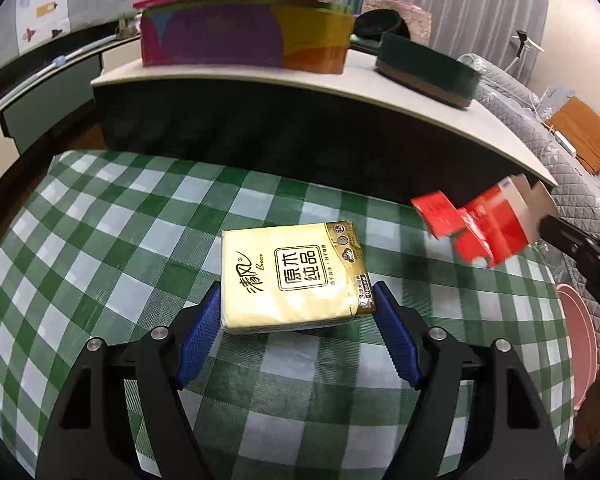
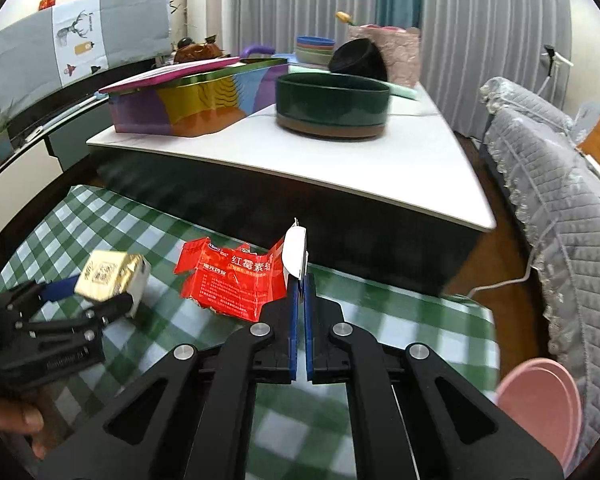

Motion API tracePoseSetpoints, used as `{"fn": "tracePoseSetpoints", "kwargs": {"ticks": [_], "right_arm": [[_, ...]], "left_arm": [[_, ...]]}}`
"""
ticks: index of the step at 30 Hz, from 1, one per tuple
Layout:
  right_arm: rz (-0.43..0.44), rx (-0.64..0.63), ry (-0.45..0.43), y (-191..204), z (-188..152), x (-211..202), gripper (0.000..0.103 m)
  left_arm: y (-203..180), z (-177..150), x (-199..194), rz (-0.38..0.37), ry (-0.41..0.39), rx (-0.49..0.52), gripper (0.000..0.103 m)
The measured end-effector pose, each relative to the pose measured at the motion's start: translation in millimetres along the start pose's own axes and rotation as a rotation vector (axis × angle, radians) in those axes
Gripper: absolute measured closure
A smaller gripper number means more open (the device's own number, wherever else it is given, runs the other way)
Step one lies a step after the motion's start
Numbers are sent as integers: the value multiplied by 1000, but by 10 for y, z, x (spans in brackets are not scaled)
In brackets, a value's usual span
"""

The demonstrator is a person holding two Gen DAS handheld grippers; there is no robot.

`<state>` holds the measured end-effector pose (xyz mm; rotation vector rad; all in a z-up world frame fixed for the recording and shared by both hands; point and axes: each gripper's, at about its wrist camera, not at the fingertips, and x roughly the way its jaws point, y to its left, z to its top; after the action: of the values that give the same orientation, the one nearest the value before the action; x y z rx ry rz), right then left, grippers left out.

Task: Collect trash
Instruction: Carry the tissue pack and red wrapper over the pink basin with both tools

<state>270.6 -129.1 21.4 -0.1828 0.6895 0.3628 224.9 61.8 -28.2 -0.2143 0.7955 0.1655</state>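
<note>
Both pieces of trash already in hand, lifted clear of the green checked tablecloth [image 1: 100,240].

Left gripper [image 1: 298,304]: blue fingers [image 1: 204,332] clenched on the 2 long sides of a yellow tissue pack [image 1: 292,276], printed face up, pack sticking out toward 12 o'clock. Gripped near its rear end, probably so the soft pack sits flat and does not sag out sideways. Seen in the right wrist view as well, pack [image 2: 112,280] raised off the cloth at 9 o'clock.

Right gripper [image 2: 299,296]: fingers [image 2: 293,320] pressed nearly together on the white edge of a flattened red medicine carton [image 2: 236,280], the torn red panel hanging out to 10 o'clock. Thin card, hence the narrow pinch on 1 flap (enough for something so light). From the left wrist view the same carton [image 1: 480,228] floats at 3 o'clock, blurred.

A pink basin [image 2: 540,404] sits low at 4 o'clock beside the worktop edge, likely the place to drop both; contents not visible.
</note>
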Motion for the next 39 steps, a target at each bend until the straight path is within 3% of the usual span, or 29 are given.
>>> {"fn": "tracePoseSetpoints", "kwargs": {"ticks": [20, 26, 39], "right_arm": [[-121, -10, -62, -463, -493, -1219, 100], [-147, 39, -40, -698, -785, -1271, 100], [-242, 155, -45, -1307, -1046, -1492, 100]], "left_arm": [[-461, -213, -621, -67, -82, 99, 32], [-663, -371, -670, -75, -77, 153, 32], [-1138, -543, -669, -111, -69, 228, 32]]}}
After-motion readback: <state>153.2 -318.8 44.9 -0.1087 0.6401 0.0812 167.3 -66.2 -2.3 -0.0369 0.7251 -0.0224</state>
